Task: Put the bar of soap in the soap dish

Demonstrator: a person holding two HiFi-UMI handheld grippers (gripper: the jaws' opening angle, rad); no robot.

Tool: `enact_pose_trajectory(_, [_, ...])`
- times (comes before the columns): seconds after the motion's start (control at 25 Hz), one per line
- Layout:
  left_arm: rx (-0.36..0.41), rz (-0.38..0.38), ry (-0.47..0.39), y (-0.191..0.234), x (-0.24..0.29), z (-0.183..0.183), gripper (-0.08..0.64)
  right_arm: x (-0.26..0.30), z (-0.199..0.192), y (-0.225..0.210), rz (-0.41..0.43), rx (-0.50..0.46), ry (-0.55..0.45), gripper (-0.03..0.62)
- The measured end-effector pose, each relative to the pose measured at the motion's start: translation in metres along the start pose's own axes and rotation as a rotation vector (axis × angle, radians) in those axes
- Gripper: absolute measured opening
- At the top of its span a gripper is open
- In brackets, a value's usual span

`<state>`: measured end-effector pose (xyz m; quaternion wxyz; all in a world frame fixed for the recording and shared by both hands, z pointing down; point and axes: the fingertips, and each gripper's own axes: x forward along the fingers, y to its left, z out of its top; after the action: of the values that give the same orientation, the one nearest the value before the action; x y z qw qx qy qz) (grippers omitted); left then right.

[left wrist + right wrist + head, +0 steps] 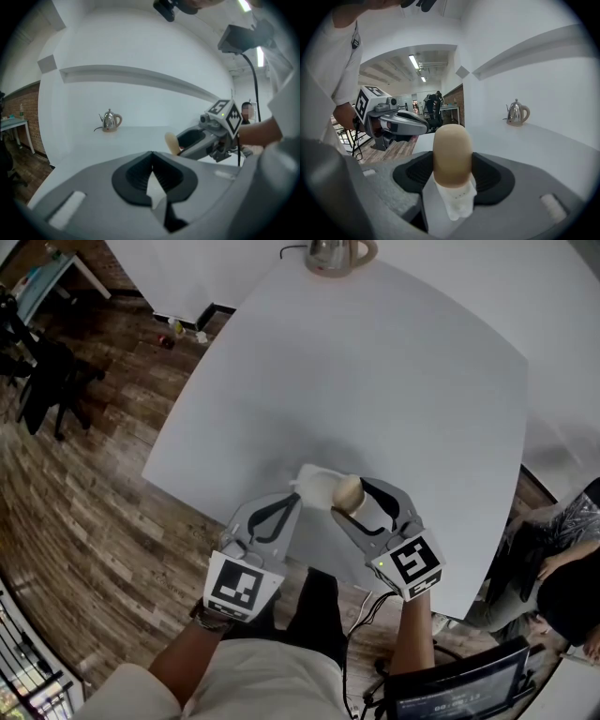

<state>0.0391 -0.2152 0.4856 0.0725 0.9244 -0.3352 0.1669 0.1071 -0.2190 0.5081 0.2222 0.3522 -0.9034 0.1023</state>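
Step in hand: placing. The right gripper has its jaws clamped on the bar of soap, a beige rounded bar standing up between the black pads and projecting past the tips. In the head view the bar sits at the 3 o'clock end of the soap dish, a small white piece lying on the table close to the near edge. Whether the bar already touches the dish cannot be told. The left gripper comes in from 7 o'clock with its jaws closed tip to tip. The tips rest at the dish's 9 o'clock edge. A thin white sliver shows between the pads in the left gripper view, but whether that is dish rim or table seen through the gap is unclear. Judgement: the task is near its end, and the bar is not yet released. The next move likely calls for settling the bar flat into the hollow of the dish and then parting the right jaws. The left gripper would steady the dish so it does not slide toward the edge. Risk: the dish is light-looking and near the table edge, so a sideways push could shift it. Surroundings: a metal kettle stands at 12 o'clock on the far side, well apart. The table between is bare. A seated person is off the table at 4 o'clock. Nothing stands in the path.
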Motion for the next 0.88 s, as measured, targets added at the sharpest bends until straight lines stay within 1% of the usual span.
enact_pose_trajectory(0.28, [-0.043,0.026,0.020,0.001,0.005,-0.011,0.003,0.013,-0.010,0.002,0.045,-0.029,0.029,0.259])
enact_pose_trajectory(0.44, [-0.031,0.018,0.019,-0.003,0.009,-0.016,0.003,0.020,-0.017,0.005,0.062,-0.031,0.046,0.259])
enact_pose_trajectory(0.64, [-0.040,0.029,0.034,-0.002,0.011,-0.022,0.003,0.026,-0.026,0.007,0.085,-0.029,0.080,0.259])
enact_pose_trajectory(0.88, [-0.048,0.033,0.043,-0.001,0.010,-0.026,0.003,0.035,-0.034,0.006,0.108,-0.047,0.115,0.259])
